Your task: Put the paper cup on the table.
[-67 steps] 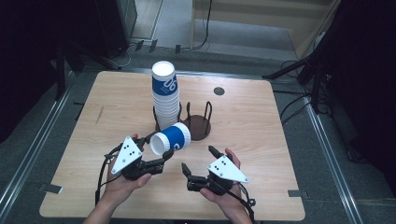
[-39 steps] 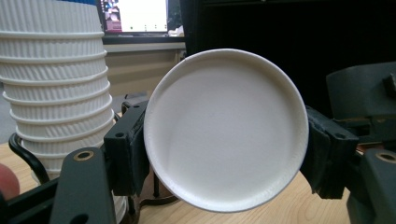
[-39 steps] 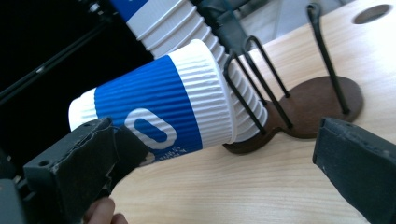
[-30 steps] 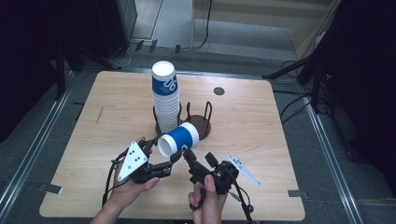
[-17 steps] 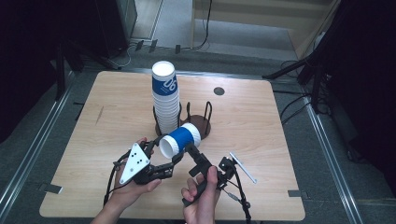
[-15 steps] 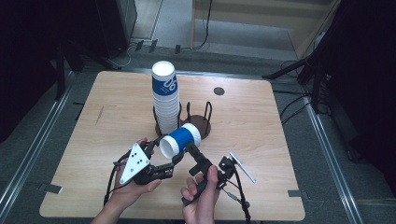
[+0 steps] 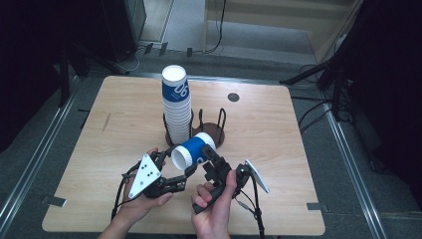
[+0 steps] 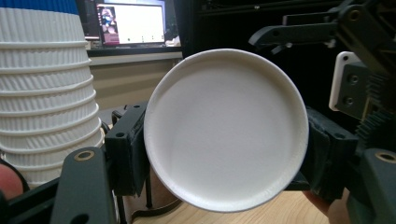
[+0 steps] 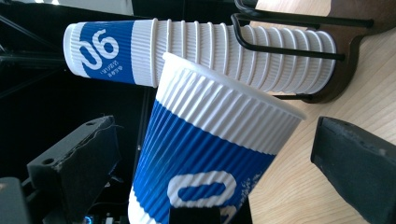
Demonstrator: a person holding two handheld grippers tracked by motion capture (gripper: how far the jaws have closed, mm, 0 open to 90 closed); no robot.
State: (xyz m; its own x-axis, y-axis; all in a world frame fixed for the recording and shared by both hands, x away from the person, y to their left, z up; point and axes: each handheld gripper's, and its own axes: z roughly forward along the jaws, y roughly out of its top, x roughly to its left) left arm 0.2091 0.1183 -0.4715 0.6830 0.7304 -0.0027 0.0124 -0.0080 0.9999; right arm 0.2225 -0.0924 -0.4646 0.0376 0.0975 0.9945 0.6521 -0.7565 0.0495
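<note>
A wooden worktop (image 7: 124, 124) holds a dark round stand (image 7: 211, 132) with thin black wire posts. A tall stack of paper cups (image 7: 177, 107) sits in the stand, a bit left of the middle of the worktop. The cups are white and ribbed, and the top one has a blue band with white marks.

One more blue and white cup (image 7: 191, 151) is held up in the air, lying on its side. It is just at 6 o'clock from the stand, close to the stack. Its flat white bottom faces down toward the person, at about 7 o'clock.

The left gripper (image 7: 191, 169) comes in from 7 o'clock, held in the person's left hand (image 7: 144, 201). In the left gripper view, its black fingers (image 8: 128, 154) sit on each side of the cup's round white bottom (image 8: 226, 128) and press on it. So the left fingers are clamped on the cup.

The right gripper (image 7: 211, 159) comes in from 6 o'clock, held in the person's right hand (image 7: 214, 209). It is turned on its side. In the right gripper view, its two fingers (image 9: 79, 163) are wide apart, one on each side of the cup's blue body (image 9: 205, 158). There is a gap on each side, so they are not touching it. Past the cup, this view shows the stack (image 9: 210, 51) and the stand (image 9: 345, 51) lying sideways, because the camera is turned.
</note>
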